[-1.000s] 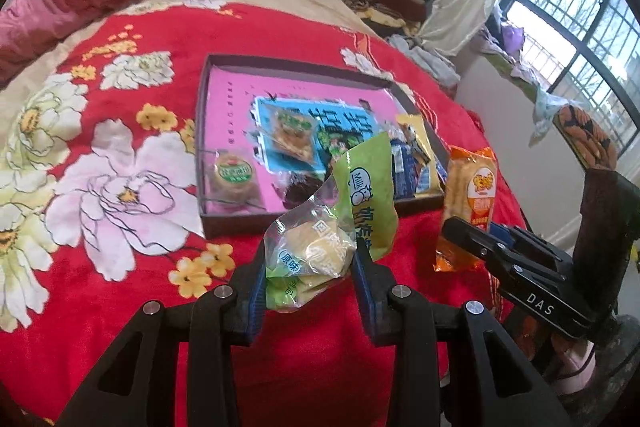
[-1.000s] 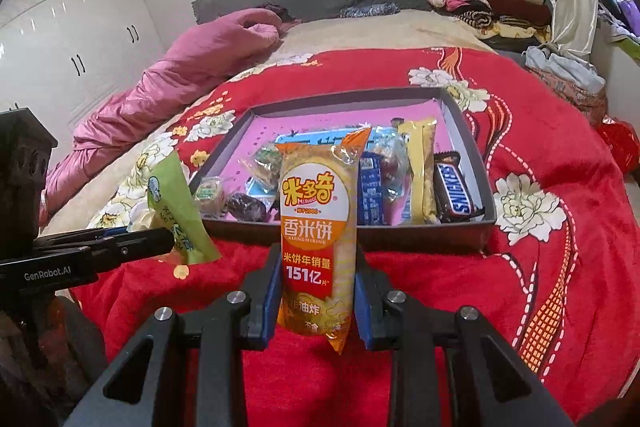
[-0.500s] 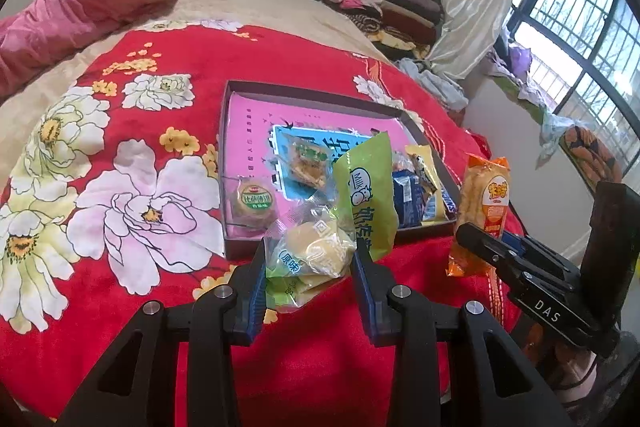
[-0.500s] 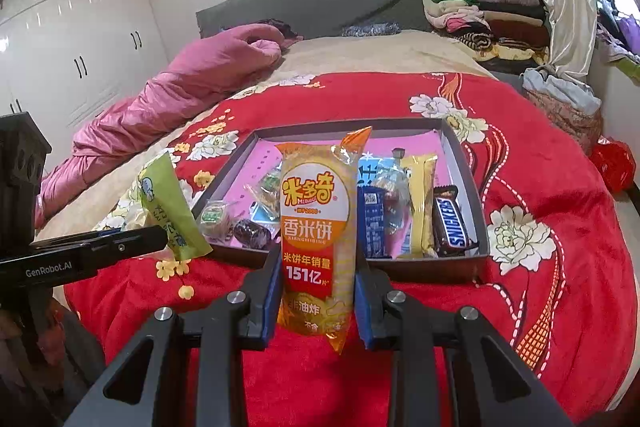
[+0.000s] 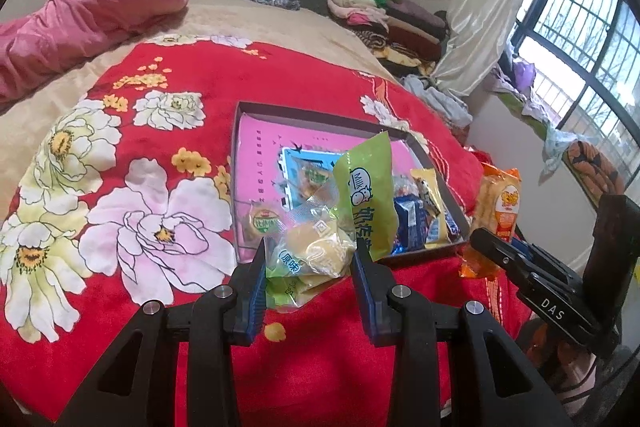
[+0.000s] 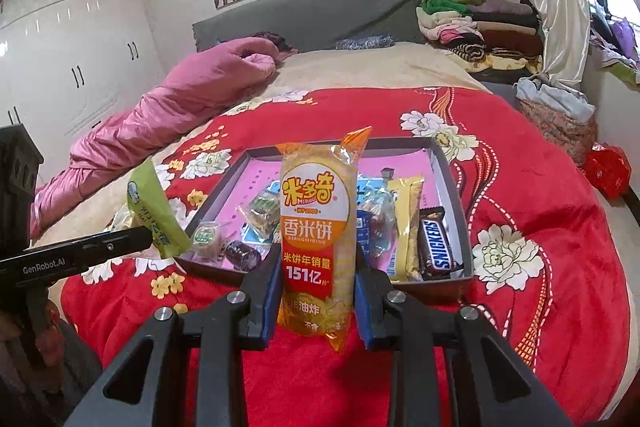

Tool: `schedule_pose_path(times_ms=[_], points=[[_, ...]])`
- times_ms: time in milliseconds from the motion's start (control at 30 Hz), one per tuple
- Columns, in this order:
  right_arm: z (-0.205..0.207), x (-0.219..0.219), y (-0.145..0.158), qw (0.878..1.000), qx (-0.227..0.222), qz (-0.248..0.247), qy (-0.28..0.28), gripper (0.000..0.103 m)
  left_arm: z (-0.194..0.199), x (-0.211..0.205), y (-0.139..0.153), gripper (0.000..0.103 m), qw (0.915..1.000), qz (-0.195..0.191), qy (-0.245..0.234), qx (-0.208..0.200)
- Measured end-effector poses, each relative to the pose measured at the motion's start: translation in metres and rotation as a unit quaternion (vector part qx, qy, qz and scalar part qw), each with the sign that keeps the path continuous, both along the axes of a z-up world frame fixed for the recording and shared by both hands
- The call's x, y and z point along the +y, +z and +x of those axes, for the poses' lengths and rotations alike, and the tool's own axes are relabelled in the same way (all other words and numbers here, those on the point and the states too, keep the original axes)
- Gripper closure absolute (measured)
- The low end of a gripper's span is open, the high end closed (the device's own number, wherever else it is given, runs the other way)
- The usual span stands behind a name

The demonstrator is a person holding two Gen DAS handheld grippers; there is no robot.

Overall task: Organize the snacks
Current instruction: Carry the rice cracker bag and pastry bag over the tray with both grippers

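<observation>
Holding one packet apiece, both grippers hang short of the snack box, which lies ahead of and below the jaws on the red floral blanket. The left gripper has its jaws closed to the width of a green-and-clear bun packet, pinched low at the clear end so the green top flops forward. The right gripper has its jaws closed about the lower part of an orange rice-cracker packet, which stands upright between them.

Ahead of the right jaws, the near part of the box already holds a Snickers bar, a yellow bar and blue-wrapped pieces; the far pink floor beyond looks bare. The step in hand appears to be laying these two packets in. To do it well, each packet should probably be carried over the near wall and lowered flat onto open floor before the jaws part, one gripper at a time so the two do not crowd. The floppy bun packet may fold or snag on the wall if brought in low.
</observation>
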State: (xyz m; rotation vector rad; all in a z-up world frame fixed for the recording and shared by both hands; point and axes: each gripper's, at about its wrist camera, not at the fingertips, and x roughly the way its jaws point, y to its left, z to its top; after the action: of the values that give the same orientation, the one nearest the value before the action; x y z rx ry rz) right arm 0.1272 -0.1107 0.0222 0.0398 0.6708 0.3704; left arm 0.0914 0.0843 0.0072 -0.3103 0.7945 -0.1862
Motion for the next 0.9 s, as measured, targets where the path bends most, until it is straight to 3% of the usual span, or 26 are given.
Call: schedule_pose_path(times_ms=[500,900], points=[[0.010,-0.016,0.007,1.000,-0.014,0.006,-0.024,0.071,0.012,0.002,0.012,0.065,0.9994,-0.001,0.013,-0.031],[0.023,-0.029,0.009,0.999,-0.020,0.017,-0.042,0.071,0.035,-0.008,0.004,0.065,0.9996,-0.002,0.010,-0.026]])
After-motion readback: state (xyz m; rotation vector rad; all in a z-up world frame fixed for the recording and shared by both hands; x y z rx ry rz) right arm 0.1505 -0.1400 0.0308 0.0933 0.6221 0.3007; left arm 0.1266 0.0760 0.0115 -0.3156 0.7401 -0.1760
